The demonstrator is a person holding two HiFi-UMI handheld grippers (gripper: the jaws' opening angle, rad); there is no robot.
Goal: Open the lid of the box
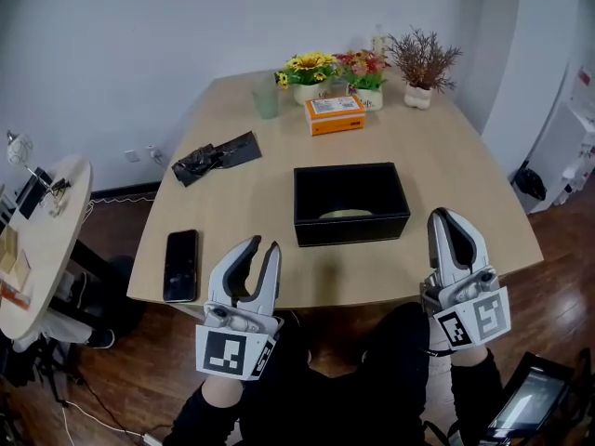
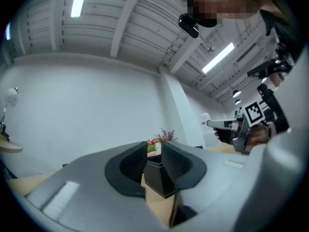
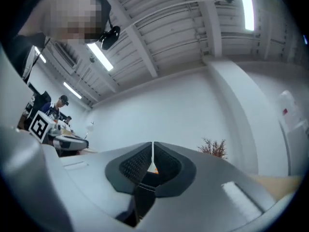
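The black box [image 1: 351, 229] stands in the middle of the wooden table [image 1: 446, 156] with its top open and no lid on it; something pale yellowish [image 1: 346, 215] lies inside. My left gripper [image 1: 263, 247] hovers over the table's front edge, left of the box, open with nothing between its pads. The left gripper view looks through the gap of that gripper [image 2: 154, 151] at a corner of the box [image 2: 159, 178]. My right gripper [image 1: 446, 216] is raised to the right of the box, shut and empty; its pads meet in the right gripper view [image 3: 152, 151].
A black phone [image 1: 180, 264] lies at the front left and a crumpled black bag [image 1: 216, 156] further back. An orange carton [image 1: 336, 114], a green cup [image 1: 266, 100], flower pots [image 1: 311, 72] and a dried plant [image 1: 420, 68] line the far edge. A round side table [image 1: 46, 240] stands left.
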